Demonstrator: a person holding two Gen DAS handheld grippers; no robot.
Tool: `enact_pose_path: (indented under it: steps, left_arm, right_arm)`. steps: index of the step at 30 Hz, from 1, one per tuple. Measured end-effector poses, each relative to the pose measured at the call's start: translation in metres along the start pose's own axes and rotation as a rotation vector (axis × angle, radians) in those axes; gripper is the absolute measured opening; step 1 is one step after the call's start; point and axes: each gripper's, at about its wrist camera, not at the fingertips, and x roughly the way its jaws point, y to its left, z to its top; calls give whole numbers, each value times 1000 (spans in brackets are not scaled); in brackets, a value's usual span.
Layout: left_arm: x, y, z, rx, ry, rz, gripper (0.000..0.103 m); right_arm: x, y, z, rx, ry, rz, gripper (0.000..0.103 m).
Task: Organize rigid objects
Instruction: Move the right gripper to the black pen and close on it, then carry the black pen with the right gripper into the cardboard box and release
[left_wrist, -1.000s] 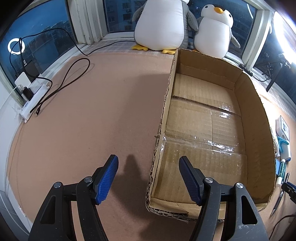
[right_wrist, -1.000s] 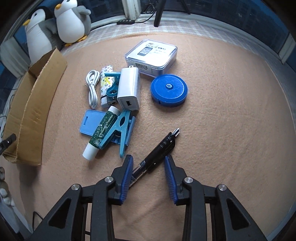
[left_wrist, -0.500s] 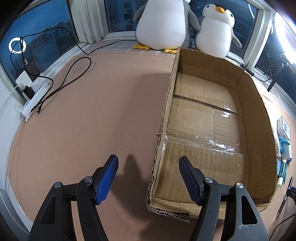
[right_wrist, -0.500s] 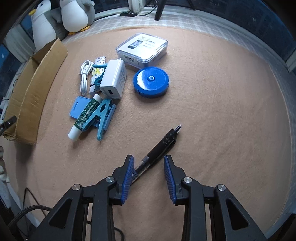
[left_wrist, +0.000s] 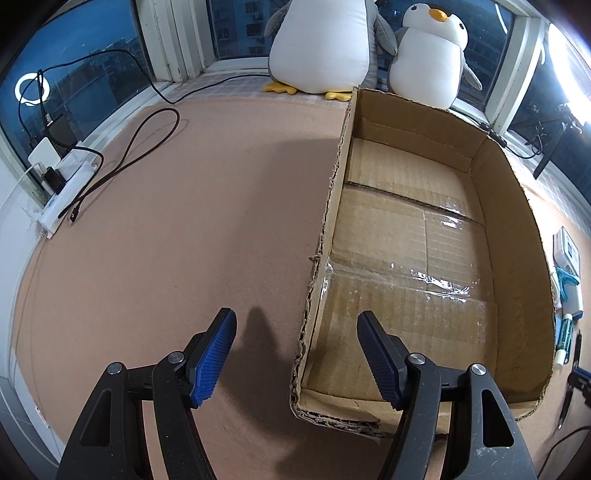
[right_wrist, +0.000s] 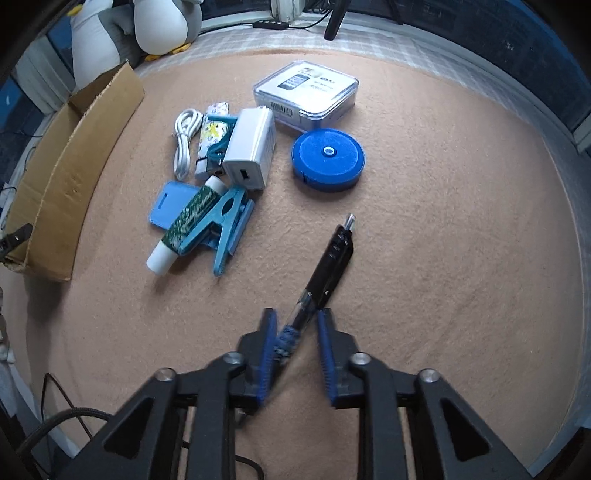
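Right hand-held gripper clamping one pen, two penguins

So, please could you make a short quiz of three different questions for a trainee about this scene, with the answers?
1. True or false: the cardboard box already holds objects.
2. The right gripper is closed on which item? A) blue tape measure B) black pen C) white charger
3. Fill in: the left gripper hovers with open jaws astride the box's near ____ wall.

Key: 1. False, its floor is bare. 2. B, the black pen, gripped near its tip; the jaws have just been closing. 3. left.
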Motion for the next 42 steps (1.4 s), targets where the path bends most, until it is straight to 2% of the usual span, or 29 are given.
enact_pose_path:
  steps: [2,7,9,12,18,21,27,31,35,42]
  left_arm:
    - [0,0,0,0,0,1,72]
    - [-1,2,0,-3,-3,2,72]
    - [0,3,0,-6,1,0,72]
    - [3,3,-1,-12,14,-12,72]
    - [3,4,-3,-13,24,-16,70]
    - [4,3,-4,-16,32,-20,65]
    - [5,-2,-2,-9,46,-36,41]
    - [6,-7,-1,7,50,-37,32]
    - [6,-10,-1,22,49,-35,27]
    - [5,-11,-2,24,40,-29,27]
  right_arm:
    - [1,-4,10,-30,-23,-16,10]
    - [10,-16,29,-38,-2,-3,10]
    - [11,-12,31,-59,-3,-25,10]
    - [11,1,24,-69,-17,-46,10]
    - [-3,-4,4,-5,-51,-4,10]
    - [-15,-6,-3,7,-81,2,10]
    - [-45,-1,-4,0,-139,9,10]
    - [-64,8,1,-15,-183,34,10]
    - [-83,27,14,-49,-234,77,10]
    - [-101,80,39,-131,-288,216,10]
